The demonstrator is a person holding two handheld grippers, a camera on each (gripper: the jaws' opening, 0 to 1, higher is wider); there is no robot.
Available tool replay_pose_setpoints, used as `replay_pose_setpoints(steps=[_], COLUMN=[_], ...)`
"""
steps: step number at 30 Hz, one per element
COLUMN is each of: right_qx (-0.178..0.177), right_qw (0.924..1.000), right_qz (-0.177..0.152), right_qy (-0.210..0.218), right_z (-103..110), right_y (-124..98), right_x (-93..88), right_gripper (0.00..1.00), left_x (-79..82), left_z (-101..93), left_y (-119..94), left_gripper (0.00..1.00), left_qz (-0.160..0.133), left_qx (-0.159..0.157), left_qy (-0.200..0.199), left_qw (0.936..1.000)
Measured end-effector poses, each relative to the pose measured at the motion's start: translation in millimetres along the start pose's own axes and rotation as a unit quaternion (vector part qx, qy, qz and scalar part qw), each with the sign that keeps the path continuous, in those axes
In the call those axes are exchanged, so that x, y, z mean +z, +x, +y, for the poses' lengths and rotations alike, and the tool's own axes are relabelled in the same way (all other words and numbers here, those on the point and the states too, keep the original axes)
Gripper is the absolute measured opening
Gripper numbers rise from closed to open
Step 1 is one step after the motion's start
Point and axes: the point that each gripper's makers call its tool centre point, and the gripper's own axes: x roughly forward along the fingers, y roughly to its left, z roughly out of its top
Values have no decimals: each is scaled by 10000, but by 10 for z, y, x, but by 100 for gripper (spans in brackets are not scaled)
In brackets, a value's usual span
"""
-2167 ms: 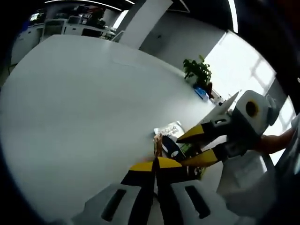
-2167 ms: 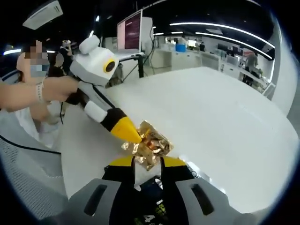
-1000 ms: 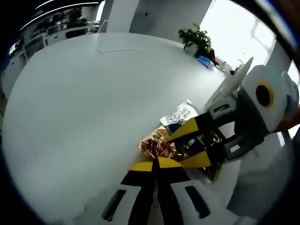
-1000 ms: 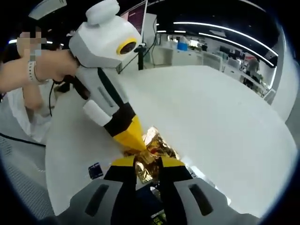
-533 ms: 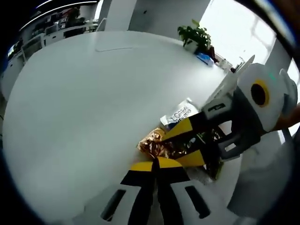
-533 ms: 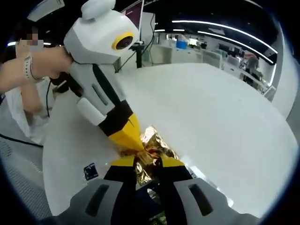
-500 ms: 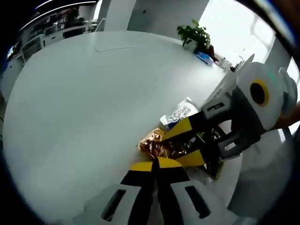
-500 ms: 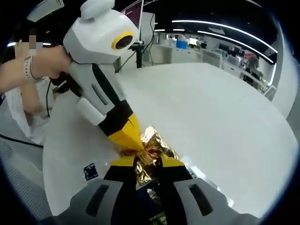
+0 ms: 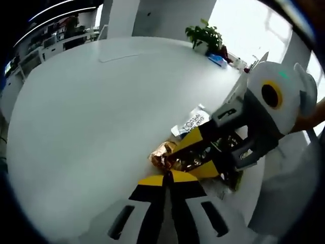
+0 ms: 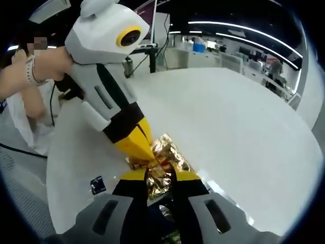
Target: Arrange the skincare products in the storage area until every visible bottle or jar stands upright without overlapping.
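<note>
On a white table [image 10: 244, 127], the right gripper [image 10: 158, 175] is pinching a crinkled gold foil packet [image 10: 162, 162] between closed jaws. The left gripper [image 9: 168, 177], its jaws closed together, is touching the packet's edge; a white sachet [image 9: 190, 122] is lying just beyond.

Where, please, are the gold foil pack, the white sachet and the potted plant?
gold foil pack [image 10: 163, 163]: right gripper view, on its crinkled middle.
white sachet [image 9: 191, 121]: left gripper view, on its printed face.
potted plant [image 9: 204, 35]: left gripper view, on its green leaves.
</note>
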Motion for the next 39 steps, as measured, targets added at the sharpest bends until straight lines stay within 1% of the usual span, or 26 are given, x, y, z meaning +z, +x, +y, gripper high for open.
replay_pose_setpoints(steps=[3,4,6,8,9,13,14,15,17,18,21,22,24,27,28,29,30,32,36,39], right_qx=[2,2,-3,-3,-4,-28,-33,-34,-30,-28,-31,-35,-33,-38,-37,-37,-37,-43,-61,-78], right_qw=[10000,10000,10000,10000,10000,10000,10000,10000,10000,10000,10000,10000,10000,10000,10000,10000,10000,10000,10000,9999], right_qz=[-5,-4,-10,-14,-14,-16,-14,-15,-14,-15,-17,-21,-26,-26,-26,-23,-22,-21,-15,-32], right_qy=[1,-2,-6,-8,-6,2,9,8,11,-4,2,1,8,28,25,27,28,31,50,57], right_z=[-16,-17,-20,-18,-15,-26,-37,-43,-121,-119,-67,-56,-31,1,10,22,25,48,74,136], right_y=[15,20,24,24,21,43,62,71,103,91,39,24,-1,-41,-50,-62,-65,-89,-124,-187], right_x=[3,4,6,4,3,3,3,4,-14,-18,-24,-24,-24,-29,-29,-28,-29,-32,-22,-26], right_gripper=[19,19,18,18,18,19,19,19,19,19,18,18,18,18,18,18,18,18,18,17], left_x=[12,30,65,86,99,40,32,29,39,60,45,5,-16,-24,-50,-58,-71,-56,-13,17], left_z=[53,102,117,100,82,-16,-54,-59,-76,-79,-61,-35,-25,-39,-50,-43,9,19,-11,11], left_y=[-55,-70,-134,-172,-173,-91,-63,-32,-7,-2,25,33,30,31,42,43,40,43,0,-95], left_gripper=[4,5,5,7,8,10,10,10,10,10,11,11,10,10,11,11,9,9,13,13], left_qz=[-37,-73,-185,-264,-306,-213,-223,-220,-250,-300,-241,-138,-130,-146,-85,-64,-40,-84,-212,-297], left_qx=[75,103,128,153,136,47,10,15,-23,-13,5,58,76,16,22,40,145,110,61,183], left_qy=[43,68,31,62,164,355,525,479,509,547,546,593,604,567,595,606,711,623,505,507], left_qw=[10000,9999,9997,9995,9993,9991,9984,9986,9984,9980,9982,9981,9981,9983,9982,9981,9974,9980,9985,9981])
